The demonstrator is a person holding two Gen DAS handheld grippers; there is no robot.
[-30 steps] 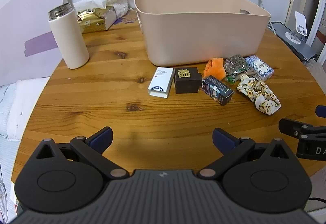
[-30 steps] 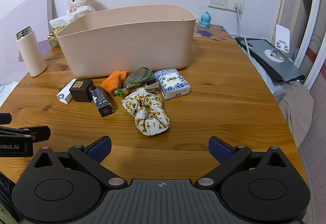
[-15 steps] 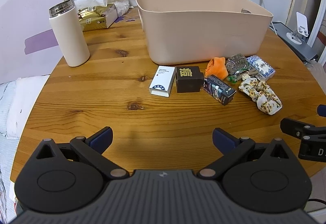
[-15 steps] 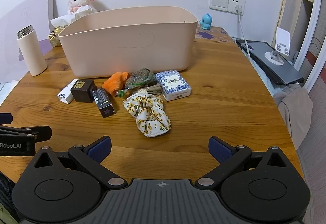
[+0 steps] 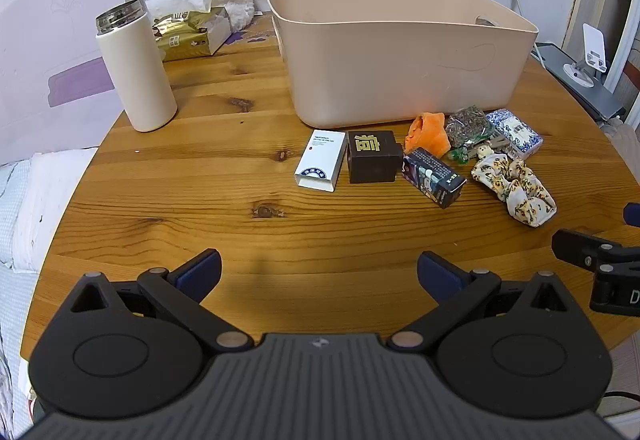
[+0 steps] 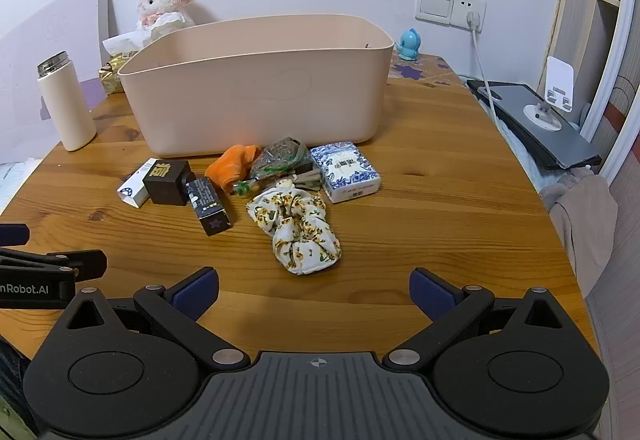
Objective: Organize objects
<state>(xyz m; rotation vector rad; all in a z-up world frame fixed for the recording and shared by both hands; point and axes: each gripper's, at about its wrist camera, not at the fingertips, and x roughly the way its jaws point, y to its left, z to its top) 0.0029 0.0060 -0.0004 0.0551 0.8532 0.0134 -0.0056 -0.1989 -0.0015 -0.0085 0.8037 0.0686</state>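
Left gripper (image 5: 319, 272) and right gripper (image 6: 314, 290) both held level, side by side, jaws spread wide, gripping nothing.

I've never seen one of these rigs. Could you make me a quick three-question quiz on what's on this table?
1. True or false: the beige tub already holds the flowered scrunchie.
2. Which lies nearest the white bottle: a) white box, b) blue patterned box, c) orange cloth?
3. Fill in: both grippers' fingers are ____.

Key: 1 false; 2 a; 3 open.
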